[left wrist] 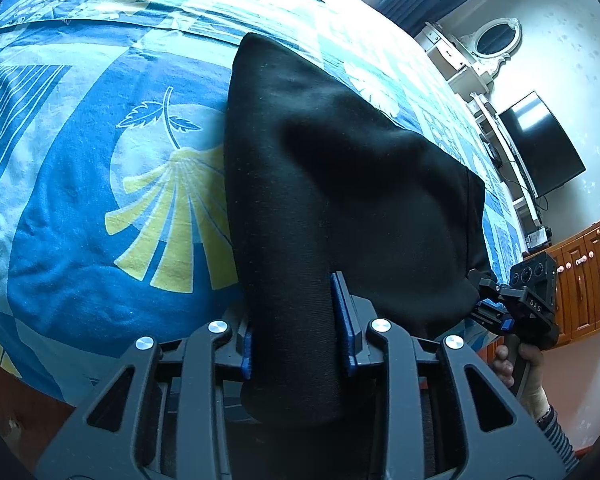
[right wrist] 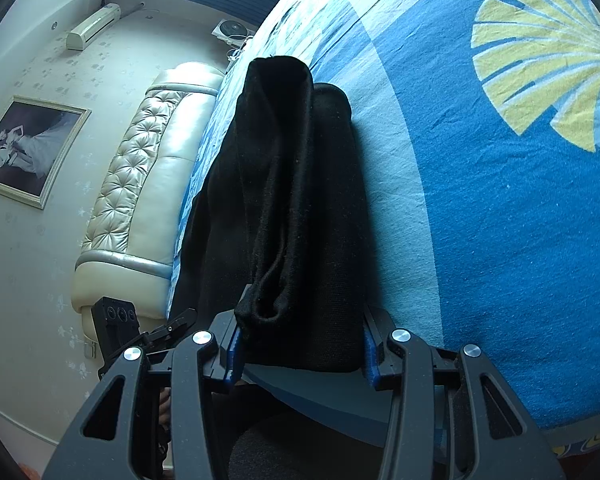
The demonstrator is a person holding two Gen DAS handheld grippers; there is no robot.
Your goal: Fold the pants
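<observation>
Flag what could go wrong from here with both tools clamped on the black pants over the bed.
1. The left tool pinches only a narrow bunched strip of the black fabric pants; it could slip free.
2. The right tool holds several loose layers, so one may drop and spoil the fold.
3. Fabric sags between the tools and may wrinkle when laid on the blue leaf-patterned bedsheet.

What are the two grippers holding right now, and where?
Both grip the black pants: left gripper and right gripper each clamp a bunched near edge.
</observation>
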